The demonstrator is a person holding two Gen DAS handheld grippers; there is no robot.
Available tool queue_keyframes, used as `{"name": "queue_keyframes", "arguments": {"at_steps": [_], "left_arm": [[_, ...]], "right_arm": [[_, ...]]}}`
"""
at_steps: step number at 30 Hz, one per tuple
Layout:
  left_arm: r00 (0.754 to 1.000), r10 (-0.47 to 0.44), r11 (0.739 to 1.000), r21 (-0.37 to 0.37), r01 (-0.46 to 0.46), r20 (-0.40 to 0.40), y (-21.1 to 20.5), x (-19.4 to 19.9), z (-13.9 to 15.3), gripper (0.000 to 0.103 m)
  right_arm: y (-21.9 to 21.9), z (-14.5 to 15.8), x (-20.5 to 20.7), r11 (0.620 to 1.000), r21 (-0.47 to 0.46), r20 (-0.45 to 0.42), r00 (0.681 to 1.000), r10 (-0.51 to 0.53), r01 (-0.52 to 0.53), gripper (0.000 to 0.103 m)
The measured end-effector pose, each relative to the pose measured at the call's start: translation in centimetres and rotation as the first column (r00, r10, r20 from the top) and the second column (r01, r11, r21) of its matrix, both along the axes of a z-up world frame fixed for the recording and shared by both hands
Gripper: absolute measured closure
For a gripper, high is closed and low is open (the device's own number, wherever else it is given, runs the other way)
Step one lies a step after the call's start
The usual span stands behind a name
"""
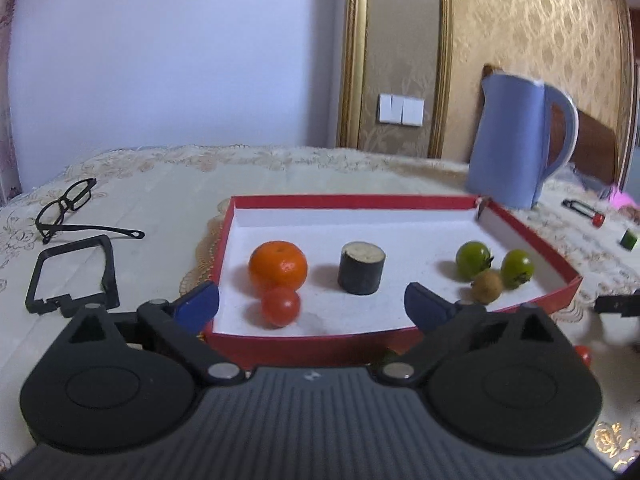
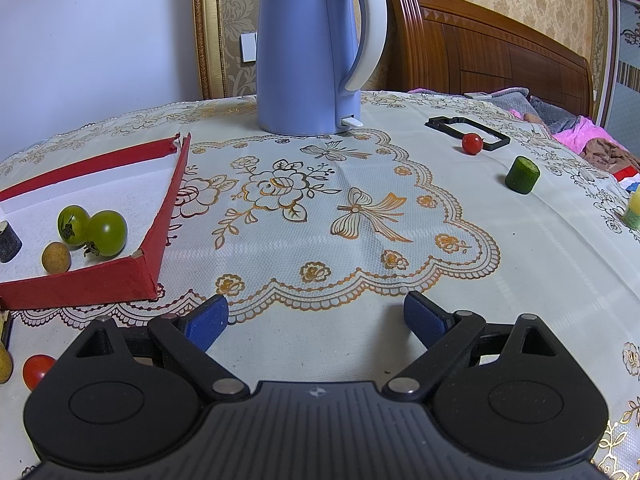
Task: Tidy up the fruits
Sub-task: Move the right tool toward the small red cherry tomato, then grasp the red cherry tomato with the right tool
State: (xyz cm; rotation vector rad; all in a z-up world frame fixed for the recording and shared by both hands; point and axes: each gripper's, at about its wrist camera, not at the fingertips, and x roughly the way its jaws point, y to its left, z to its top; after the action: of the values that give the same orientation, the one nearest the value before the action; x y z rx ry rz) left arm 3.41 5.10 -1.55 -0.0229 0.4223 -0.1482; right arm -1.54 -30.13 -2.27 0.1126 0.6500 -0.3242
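A red tray with a white floor holds an orange, a red tomato, a dark cylinder piece, two green tomatoes and a small brown fruit. My left gripper is open and empty over the tray's near edge. My right gripper is open and empty above the tablecloth, right of the tray. On the cloth lie a red tomato, a green cucumber piece and another red tomato at the lower left.
A blue kettle stands behind the tray. Black glasses and a black frame lie left of the tray. Another black frame lies at the far right. A yellow-green item sits at the right edge. A bed is behind.
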Motion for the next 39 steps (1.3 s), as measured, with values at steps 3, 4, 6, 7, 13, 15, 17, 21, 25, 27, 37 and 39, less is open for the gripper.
{"name": "queue_keyframes", "arguments": {"at_steps": [3,4,6,7,13,15,17,21,25,27,37,39], "left_arm": [[0.996,0.089,0.996,-0.024,-0.09,-0.015,1.0,-0.1,0.0,0.0],[0.993,0.115,0.993,-0.026,-0.116,-0.025,1.3,-0.1,0.0,0.0],[0.986,0.156,0.988,0.002,-0.156,-0.059,1.6,-0.2,-0.1,0.0],[0.987,0.148,0.989,-0.005,-0.149,-0.063,1.9,-0.4,-0.1,0.0],[0.988,0.102,0.993,-0.052,-0.109,-0.113,3.3,-0.3,-0.2,0.0],[0.989,0.038,0.997,-0.061,-0.047,-0.142,3.5,-0.4,-0.3,0.0],[0.991,0.024,0.998,-0.047,-0.03,-0.131,3.4,-1.2,-0.2,0.0],[0.984,0.035,0.999,-0.016,-0.038,-0.172,3.4,-0.9,-0.7,0.0],[0.971,0.079,0.997,0.001,-0.081,-0.227,3.5,0.2,-1.5,0.0],[0.969,0.086,0.996,0.022,-0.084,-0.232,3.2,0.4,-1.6,0.0],[0.966,0.104,0.993,0.088,-0.085,-0.235,2.5,0.5,-1.9,0.0],[0.966,0.104,0.992,0.088,-0.085,-0.235,2.6,0.5,-1.9,0.0]], "right_arm": [[0.0,0.0,0.0,1.0,0.0,0.0,1.0,0.0,0.0,0.008],[0.0,0.0,0.0,1.0,0.0,0.0,1.0,0.0,0.0,0.008],[0.0,0.0,0.0,1.0,0.0,0.0,1.0,0.0,0.0,0.008],[0.0,0.0,0.0,1.0,0.0,0.0,1.0,0.0,0.0,0.008],[-0.2,0.0,-0.2,1.0,0.019,0.013,1.0,0.001,-0.001,0.008],[-0.7,0.2,-0.6,0.999,0.052,0.042,0.999,0.0,-0.002,0.007],[-1.2,0.4,-1.5,0.995,0.098,0.089,0.996,0.002,-0.01,0.007],[0.3,1.0,-3.6,0.993,0.066,0.146,0.985,0.091,-0.102,0.007],[4.1,2.2,-5.4,0.969,-0.029,0.162,0.955,0.248,-0.247,0.007],[6.0,2.4,-6.0,0.952,-0.07,0.157,0.939,0.305,-0.298,0.007],[11.2,1.8,-4.5,0.899,-0.108,0.105,0.895,0.434,-0.424,0.028],[11.5,1.4,-3.5,0.894,-0.079,0.078,0.891,0.447,-0.441,0.043]]}}
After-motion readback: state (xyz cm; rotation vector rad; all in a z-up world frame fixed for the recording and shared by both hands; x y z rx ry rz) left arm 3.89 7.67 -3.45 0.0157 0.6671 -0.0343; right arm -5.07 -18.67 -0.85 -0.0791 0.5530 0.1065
